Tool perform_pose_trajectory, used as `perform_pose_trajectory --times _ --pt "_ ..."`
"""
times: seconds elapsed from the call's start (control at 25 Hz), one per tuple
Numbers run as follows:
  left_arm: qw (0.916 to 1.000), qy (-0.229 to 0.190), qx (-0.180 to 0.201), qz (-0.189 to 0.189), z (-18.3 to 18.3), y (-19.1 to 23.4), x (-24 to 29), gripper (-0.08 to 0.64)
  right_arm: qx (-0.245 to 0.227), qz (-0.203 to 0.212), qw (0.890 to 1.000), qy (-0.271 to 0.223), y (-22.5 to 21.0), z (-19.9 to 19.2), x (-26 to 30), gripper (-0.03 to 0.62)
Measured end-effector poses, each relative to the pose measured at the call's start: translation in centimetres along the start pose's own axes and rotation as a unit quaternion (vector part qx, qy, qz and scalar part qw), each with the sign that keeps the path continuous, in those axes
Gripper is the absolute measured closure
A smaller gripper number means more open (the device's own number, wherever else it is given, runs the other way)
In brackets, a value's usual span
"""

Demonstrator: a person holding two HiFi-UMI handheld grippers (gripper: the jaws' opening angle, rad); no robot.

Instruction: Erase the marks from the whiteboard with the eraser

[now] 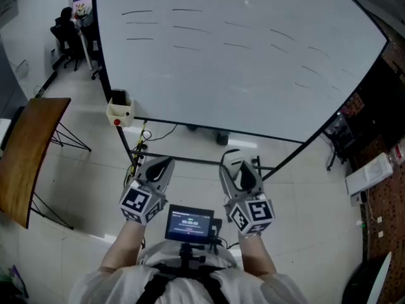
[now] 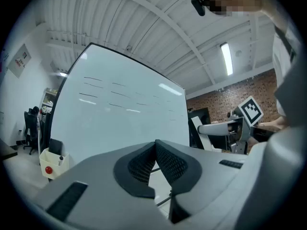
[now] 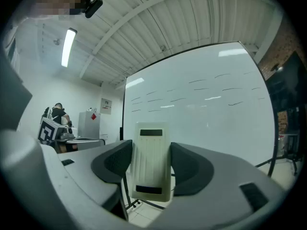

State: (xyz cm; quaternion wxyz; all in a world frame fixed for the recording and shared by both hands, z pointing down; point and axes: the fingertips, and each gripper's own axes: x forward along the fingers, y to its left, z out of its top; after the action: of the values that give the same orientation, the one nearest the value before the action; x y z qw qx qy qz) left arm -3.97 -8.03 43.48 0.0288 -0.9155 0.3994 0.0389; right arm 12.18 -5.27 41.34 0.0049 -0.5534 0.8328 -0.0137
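Eraser point(image 3: 151, 171) is sitting upright between the jaws of the right gripper point(image 3: 151, 147), with both pads pressing on its long sides. So right is grasping it and pickup is done. In the head view that gripper is hanging low in front of the person's waist, below the board's bottom edge and well apart from the writing.

Left gripper point(image 2: 155, 145) is showing its jaws clenched together, ribbed pads meeting, nothing between them. It's idling beside the right one, not taking part.

Whiteboard point(image 1: 221, 87) is standing on a frame, filling the upper part of the head view. Marks point(image 1: 140, 11) are running as short dark dashes in about three rows across the upper half, from near the left edge over to the right side. I'm not seeing any wiped gap or smear among them. The right-hand dashes are faint and small, though, so I can't rule out a partial pass there. Lower half is looking bare.

Judging progress: grasp done, erasing not started. The whole board is waiting: lifting the eraser, getting its wiping face flat on the board, sweeping row by row. Can't tell from these views which face is the wiping one.

Cream box point(image 1: 119, 111) with a red button is hanging at the board's lower left corner, clear of the rows.
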Motion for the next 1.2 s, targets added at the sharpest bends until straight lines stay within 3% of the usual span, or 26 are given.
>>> perform_pose_trajectory --times 0.2,0.48,0.72,1.2 --pt "0.9994 0.019 -0.022 0.016 -0.8 1.6 0.8 0.555 0.006 0.003 1.000 0.009 -0.5 -0.4 1.9 0.339" --pt "0.9992 0.019 -0.012 0.034 -1.3 5.6 5.3 0.555 0.003 0.026 1.000 0.001 -3.4 0.1 7.9 0.339" --pt "0.9986 0.008 0.006 0.052 0.4 9.8 10.9 0.555 -0.017 0.049 0.999 -0.016 -6.6 2.3 14.1 0.339" --pt "0.9991 -0.006 0.020 0.037 1.6 13.5 17.4 0.555 -0.040 0.042 0.997 -0.052 -9.8 6.4 21.4 0.339"
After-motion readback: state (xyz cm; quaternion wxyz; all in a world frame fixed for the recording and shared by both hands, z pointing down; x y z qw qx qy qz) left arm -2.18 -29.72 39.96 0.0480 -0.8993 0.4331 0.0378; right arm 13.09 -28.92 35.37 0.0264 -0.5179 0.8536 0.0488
